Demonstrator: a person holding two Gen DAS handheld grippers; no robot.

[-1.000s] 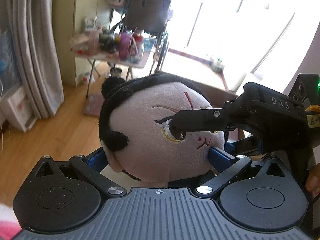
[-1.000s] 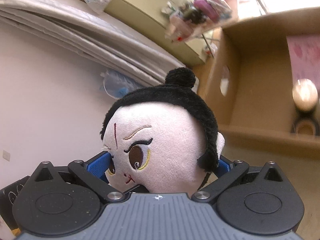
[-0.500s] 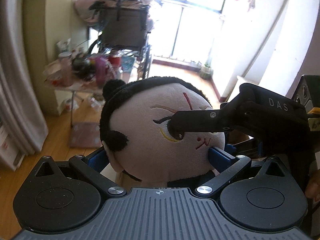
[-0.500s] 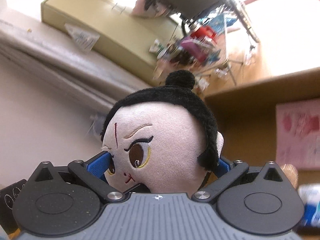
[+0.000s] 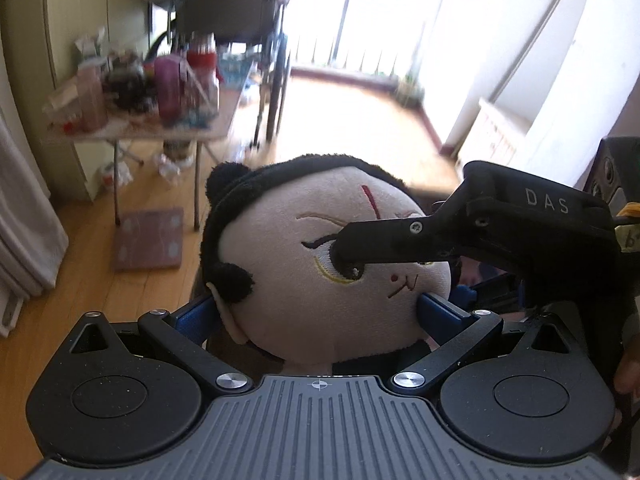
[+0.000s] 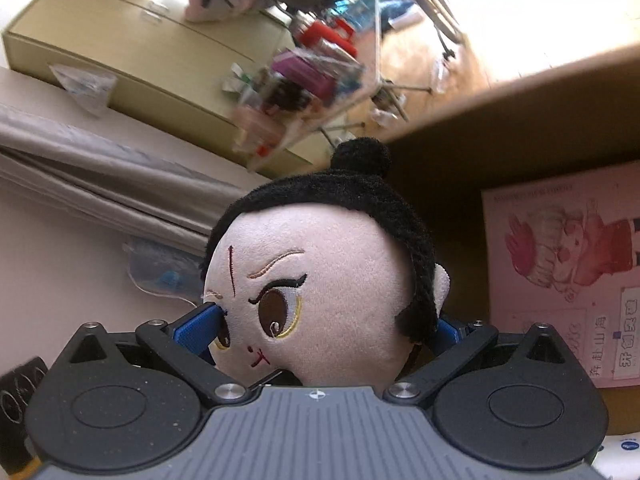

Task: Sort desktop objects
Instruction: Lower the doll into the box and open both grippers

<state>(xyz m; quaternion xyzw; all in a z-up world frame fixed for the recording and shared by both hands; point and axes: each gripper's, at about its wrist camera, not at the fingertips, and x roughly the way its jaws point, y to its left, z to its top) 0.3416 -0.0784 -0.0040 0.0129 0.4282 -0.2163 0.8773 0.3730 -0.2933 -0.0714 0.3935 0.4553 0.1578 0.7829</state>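
A plush doll (image 5: 320,264) with a pale face, black hair and a top bun is held in the air between both grippers. My left gripper (image 5: 320,309) is shut on the sides of its head, blue pads (image 5: 436,310) pressing the cheek. The right gripper's black finger (image 5: 400,240) crosses the doll's eye in the left wrist view. Seen from the right wrist, the doll (image 6: 332,280) fills the middle, and my right gripper (image 6: 324,325) is shut on it at face and ear. The doll's body is hidden below the grippers.
An open cardboard box (image 6: 460,148) lies right behind the doll, with a pink illustrated card (image 6: 560,272) inside. A cluttered folding table (image 5: 152,120) stands on the wooden floor (image 5: 80,280). Curtains (image 6: 100,168) and a green cabinet (image 6: 140,40) lie beyond.
Both grippers have carried the doll along, and the backgrounds have swung. The box now sits closer behind the doll, its pink card larger. The grip on the doll is unchanged.
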